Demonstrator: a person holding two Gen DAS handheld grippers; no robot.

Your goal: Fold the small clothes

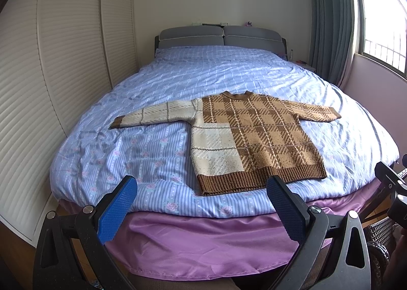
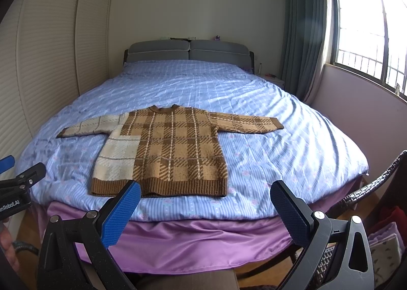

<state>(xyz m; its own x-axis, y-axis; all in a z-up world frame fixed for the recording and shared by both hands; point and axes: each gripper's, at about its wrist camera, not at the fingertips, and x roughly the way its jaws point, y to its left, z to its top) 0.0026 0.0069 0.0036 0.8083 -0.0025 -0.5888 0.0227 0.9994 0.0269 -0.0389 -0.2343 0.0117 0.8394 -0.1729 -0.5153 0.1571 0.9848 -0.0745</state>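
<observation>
- Far left of both views: the slatted wardrobe doors [image 1: 63, 66] run along that side of the bed, with only a narrow strip of floor between, so I judge there's little room to swing out that way.
- My left gripper [image 1: 201, 203] sits low in its frame, blue pads spread wide, nothing between them, hanging off the foot of the bed.
- Centre frame: the plaid sweater [image 1: 254, 137] lies flat and face up on the blue striped duvet [image 1: 106, 162], both sleeves stretched straight out, brown ribbed hem nearest me, collar toward the headboard [image 1: 221, 35].
- Progress, as I read it: laid out and smoothed, no fold made yet. Sleeves, sides and the final halving all look left to do.
- The cream sleeve reaches left of centre, the brown sleeve right; open duvet lies all round the sweater, plenty beyond the collar.
- The hem is near the duvet's front edge, above the purple skirt [image 2: 203, 244], so there's little slack on my side.
- My right gripper [image 2: 204, 203], low in its view, is spread wide too, empty.
- Lower right: a wicker chair [image 2: 368, 188] crowds that corner; window [image 2: 368, 30] and curtain [image 2: 302, 35] beyond.
</observation>
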